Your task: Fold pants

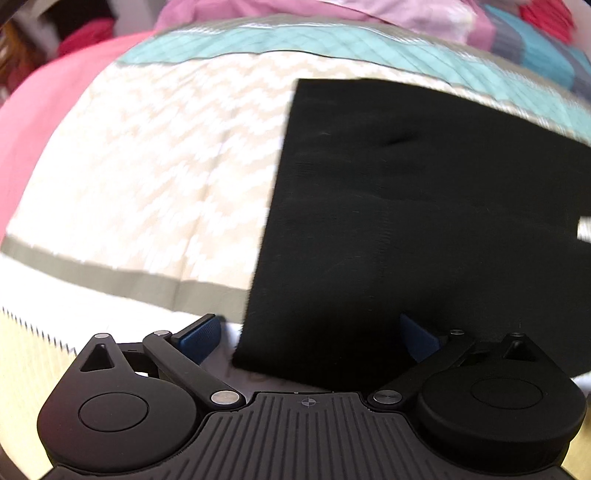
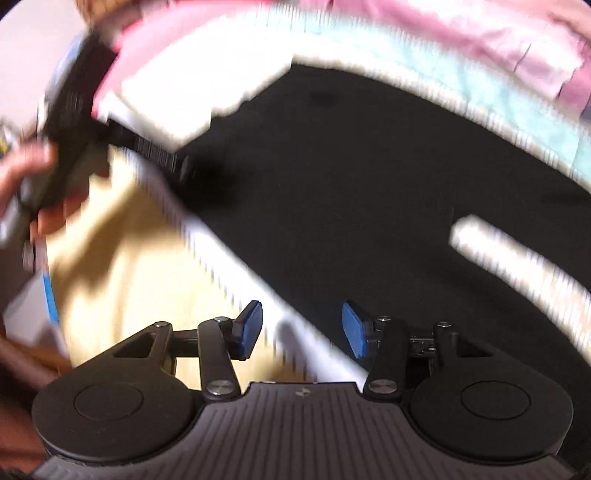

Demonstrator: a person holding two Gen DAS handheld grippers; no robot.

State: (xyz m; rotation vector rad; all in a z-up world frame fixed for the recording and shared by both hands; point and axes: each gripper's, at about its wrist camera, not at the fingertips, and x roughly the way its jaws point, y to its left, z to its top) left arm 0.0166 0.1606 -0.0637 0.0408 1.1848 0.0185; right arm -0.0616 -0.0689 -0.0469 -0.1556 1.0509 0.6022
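The black pants (image 1: pixel 424 221) lie flat as a folded rectangle on a patterned bedspread (image 1: pixel 147 184). My left gripper (image 1: pixel 310 338) is open, its blue pads (image 1: pixel 201 334) spread wide at the pants' near left corner, which lies between them. In the right wrist view the pants (image 2: pixel 351 203) fill the middle, blurred by motion. My right gripper (image 2: pixel 303 330) is open and empty above the pants' near edge. The other gripper and the hand holding it (image 2: pixel 66 122) show at the far left.
The bedspread has a cream zigzag field with a grey and teal border (image 1: pixel 258 40). Pink clothes (image 1: pixel 332 11) lie at the back. A pink cloth (image 1: pixel 48 110) lies at the left. A tan surface (image 2: pixel 122 258) borders the bedspread.
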